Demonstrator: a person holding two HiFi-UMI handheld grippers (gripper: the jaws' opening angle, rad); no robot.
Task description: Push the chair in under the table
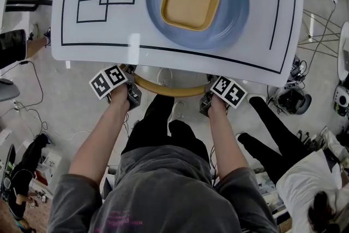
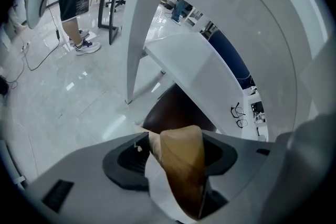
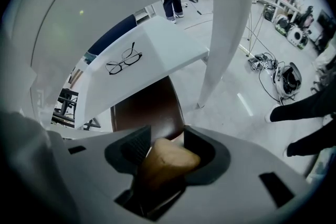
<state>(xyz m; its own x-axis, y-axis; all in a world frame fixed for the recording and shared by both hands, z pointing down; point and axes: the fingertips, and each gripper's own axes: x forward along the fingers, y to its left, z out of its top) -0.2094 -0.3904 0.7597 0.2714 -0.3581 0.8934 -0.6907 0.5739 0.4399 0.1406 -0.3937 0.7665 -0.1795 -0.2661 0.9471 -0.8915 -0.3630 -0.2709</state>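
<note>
Two tongs, left tongs (image 1: 132,96) and right tongs (image 1: 207,103), each clamp the chair's wooden back rail (image 1: 170,90) just off the near edge of the bench (image 1: 109,35), seemingly to shove its largely tucked seat (image 2: 176,110) further under.

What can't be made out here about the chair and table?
- Chair legs: hidden by the table in the head view, by the left gripper and right gripper in their own views.
- Chair seat: only part shows, in the gripper views.
- Table's far edge: cut off at the head view's top.
</note>
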